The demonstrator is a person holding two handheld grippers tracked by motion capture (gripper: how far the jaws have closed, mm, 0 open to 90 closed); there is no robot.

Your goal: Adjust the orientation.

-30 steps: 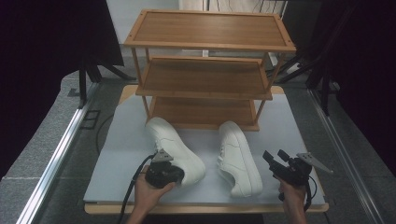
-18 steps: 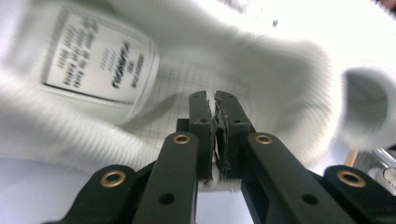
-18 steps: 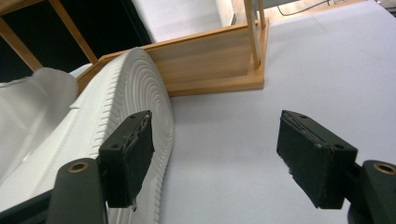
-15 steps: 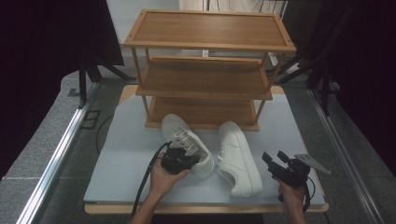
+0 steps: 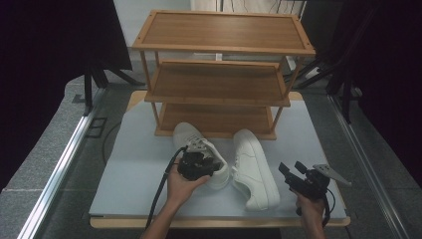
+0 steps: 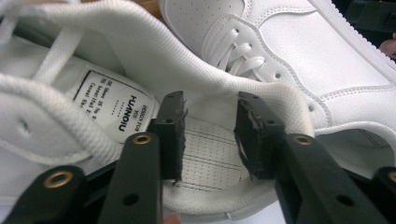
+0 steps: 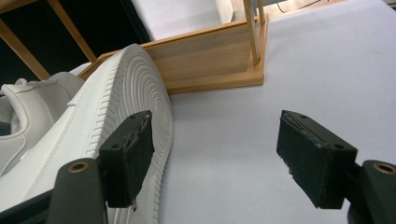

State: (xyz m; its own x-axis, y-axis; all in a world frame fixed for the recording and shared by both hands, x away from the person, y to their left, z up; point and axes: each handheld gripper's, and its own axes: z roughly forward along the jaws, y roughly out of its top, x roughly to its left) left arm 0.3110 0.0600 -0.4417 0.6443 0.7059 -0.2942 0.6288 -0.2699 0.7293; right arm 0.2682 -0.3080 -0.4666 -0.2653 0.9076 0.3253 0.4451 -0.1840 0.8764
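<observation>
Sneakers in smooth white leather lie on the pale grey table (image 5: pixel 129 179) in front of a three-tier wooden shoe rack (image 5: pixel 219 74). The left shoe (image 5: pixel 204 149) sits toe toward the rack's lowest shelf; the left gripper (image 6: pixel 208 135) reaches into its padded, mesh-lined collar, one black jaw inside over the dotted insole and the other on the collar's rim, a gap left between the pads, so whether it pinches the fabric I cannot tell. Flat woven laces and a printed tongue label (image 6: pixel 114 105) show beside the jaws. The right shoe (image 5: pixel 255 169) lies just beside the first, tipped on its side, its moulded sole with ribbed edge and concentric rings (image 7: pixel 144 93) facing the right gripper (image 7: pixel 215 158), whose jaws stand wide apart over bare table, grasping nothing. Dark curtains flank the table.
</observation>
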